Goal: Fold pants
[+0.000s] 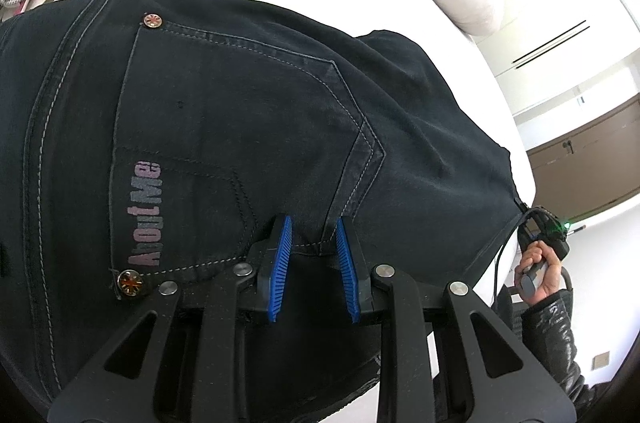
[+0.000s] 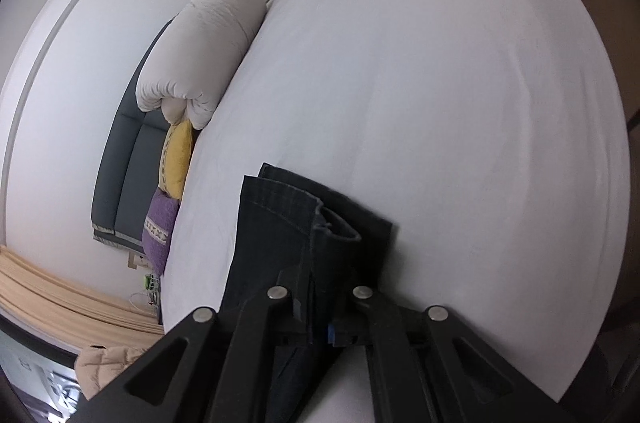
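Pants — right tool clamped on

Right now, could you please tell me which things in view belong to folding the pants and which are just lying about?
Belongs to the job:
- dark denim pants
- left gripper, open at the waistband
- right gripper, shut on the leg hems
- white bed sheet

Lying about:
- rolled pale duvet
- yellow cushion
- purple cushion

Matt dark denim pants with pale stitching and shiny metal rivets are lying on a smooth white sheet.
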